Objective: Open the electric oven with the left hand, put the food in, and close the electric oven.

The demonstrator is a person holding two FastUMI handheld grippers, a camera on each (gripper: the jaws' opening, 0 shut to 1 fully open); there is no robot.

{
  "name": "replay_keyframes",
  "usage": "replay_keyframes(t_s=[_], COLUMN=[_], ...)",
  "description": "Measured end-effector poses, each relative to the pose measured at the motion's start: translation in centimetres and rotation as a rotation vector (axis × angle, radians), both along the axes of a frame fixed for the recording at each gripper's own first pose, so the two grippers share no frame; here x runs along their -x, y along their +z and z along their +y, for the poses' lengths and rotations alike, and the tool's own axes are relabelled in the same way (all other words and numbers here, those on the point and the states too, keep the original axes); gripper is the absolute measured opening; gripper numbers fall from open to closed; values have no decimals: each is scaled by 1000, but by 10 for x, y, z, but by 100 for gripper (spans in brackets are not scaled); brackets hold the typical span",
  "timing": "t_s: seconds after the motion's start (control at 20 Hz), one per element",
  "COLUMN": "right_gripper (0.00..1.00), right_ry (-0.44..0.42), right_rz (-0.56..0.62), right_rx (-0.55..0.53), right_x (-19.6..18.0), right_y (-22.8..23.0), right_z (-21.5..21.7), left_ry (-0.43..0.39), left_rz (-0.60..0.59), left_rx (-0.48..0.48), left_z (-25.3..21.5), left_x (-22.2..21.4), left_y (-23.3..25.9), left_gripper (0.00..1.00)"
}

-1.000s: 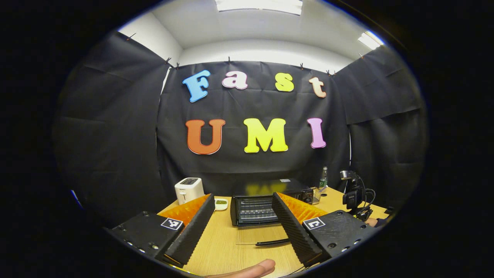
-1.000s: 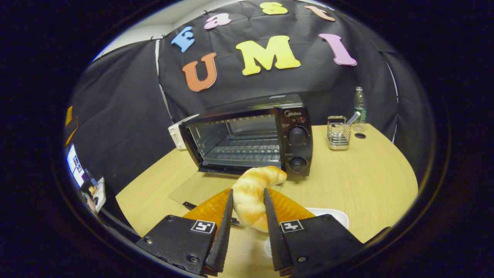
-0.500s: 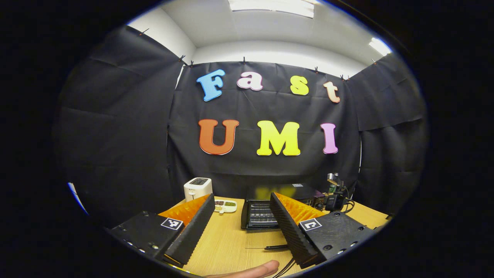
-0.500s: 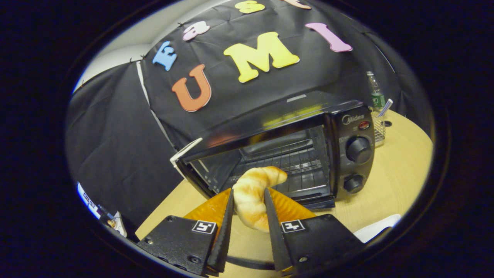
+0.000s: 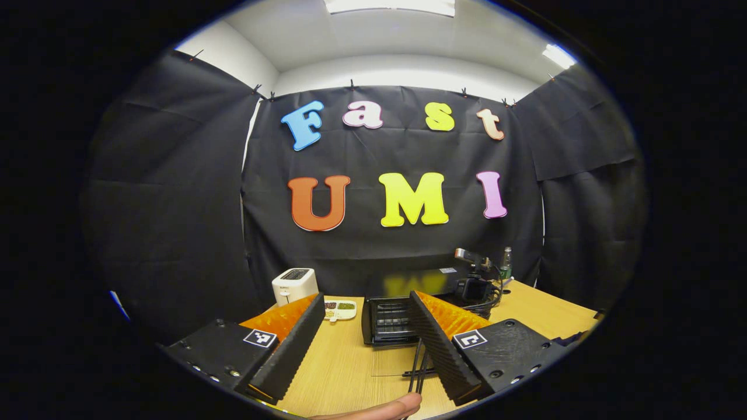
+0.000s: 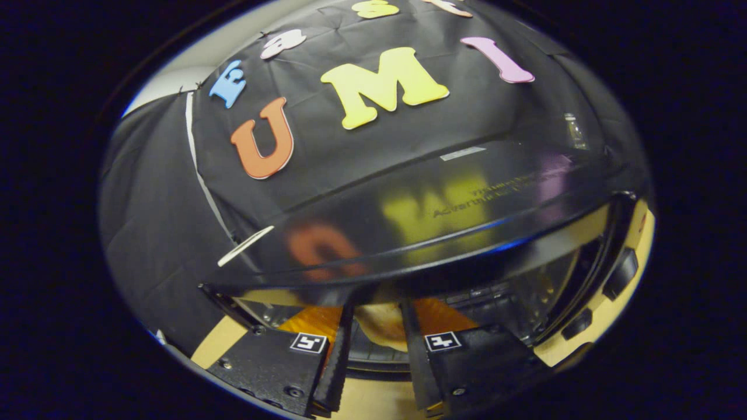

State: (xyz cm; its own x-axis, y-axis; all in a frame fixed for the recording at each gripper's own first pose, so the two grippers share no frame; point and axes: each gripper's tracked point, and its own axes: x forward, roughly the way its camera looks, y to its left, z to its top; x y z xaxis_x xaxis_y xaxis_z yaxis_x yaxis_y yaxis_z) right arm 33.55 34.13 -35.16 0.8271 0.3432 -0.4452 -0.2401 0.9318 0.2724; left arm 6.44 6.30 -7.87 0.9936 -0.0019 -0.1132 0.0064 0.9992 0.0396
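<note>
Reaching into the open electric oven point(image 6: 443, 233), the right gripper point(image 6: 376, 326) was seen clamped on the croissant point(image 6: 382, 326), whose far end was hidden in the dark cavity, its long axis pointing inward between the fingers. The left gripper point(image 5: 365, 338) was held spread, empty, above the table point(image 5: 344, 367).

Each claw has a black housing with round screws along its edge and a square black-and-white marker: the left claw point(image 5: 365, 341), the right claw point(image 6: 373, 344). The fingers point(image 5: 292, 350) are ribbed wedges.
</note>
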Motion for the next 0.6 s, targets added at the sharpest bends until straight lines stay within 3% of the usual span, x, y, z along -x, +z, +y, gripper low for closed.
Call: replay_keyframes(t_s=[0.2,0.3,0.45,0.6], right_gripper=[75,92,100,96], right_ry=[75,84,131,191], right_rz=[-32,-71,-62,-57], right_rx=[-26,11,20,-17], right_x=[9,19,51,89], right_y=[8,15,19,36], right_z=[6,-2,-2,-6], left_ry=[-8,-14,-13,-13], left_rz=[6,12,23,30], left_rx=[-10,-1,10,16], left_z=[-5,-8,-10,-11], left_x=[-4,-4,0,3], left_y=[-1,-4,-6,-9], left_gripper=[95,95,95,95])
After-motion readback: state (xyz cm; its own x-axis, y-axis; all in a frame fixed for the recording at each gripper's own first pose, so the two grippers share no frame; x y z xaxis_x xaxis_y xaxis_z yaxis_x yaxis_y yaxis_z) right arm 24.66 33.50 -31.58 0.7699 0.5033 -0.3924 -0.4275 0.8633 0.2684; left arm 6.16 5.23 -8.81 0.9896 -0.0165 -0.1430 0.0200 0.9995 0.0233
